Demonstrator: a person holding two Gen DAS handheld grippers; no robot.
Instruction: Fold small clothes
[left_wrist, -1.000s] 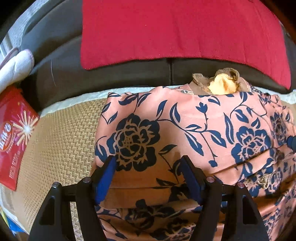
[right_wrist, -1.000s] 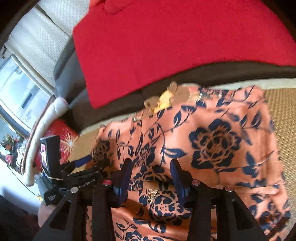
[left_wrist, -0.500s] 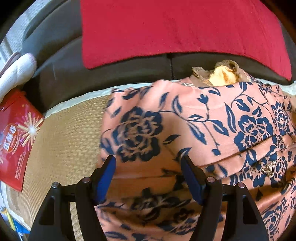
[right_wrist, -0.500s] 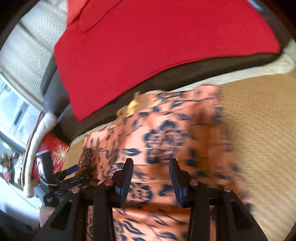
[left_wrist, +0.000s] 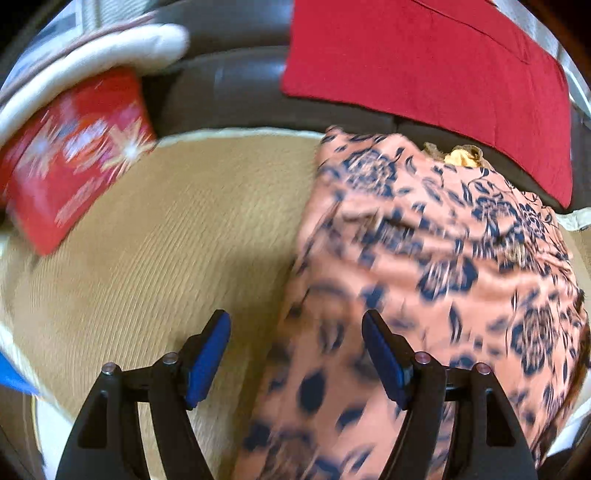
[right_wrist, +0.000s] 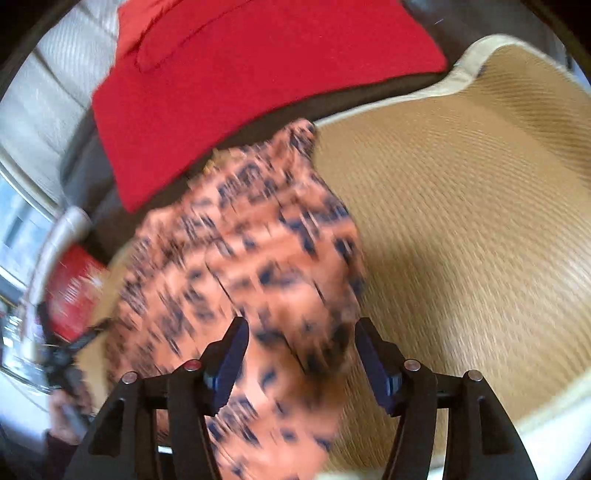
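Observation:
A salmon-pink garment with dark blue flowers (left_wrist: 424, 258) lies on a woven tan mat (left_wrist: 166, 240). My left gripper (left_wrist: 295, 354) is open and empty; its jaws straddle the garment's left edge near its front end. In the right wrist view the same garment (right_wrist: 251, 266) is blurred. My right gripper (right_wrist: 299, 362) is open above the garment's right front edge, holding nothing. The left gripper shows small at the left of the right wrist view (right_wrist: 70, 354).
A red cloth (left_wrist: 424, 62) drapes over the dark sofa back (left_wrist: 229, 88) behind the mat. A red printed package (left_wrist: 70, 155) lies at the mat's left. A yellow-and-tan cloth (left_wrist: 458, 157) peeks out behind the garment. The mat (right_wrist: 461, 221) stretches to the right.
Both grippers have swung outward: the left view has shifted left and the right view right, so each now sees more mat. The right jaws have widened. The garment lies narrower between them.

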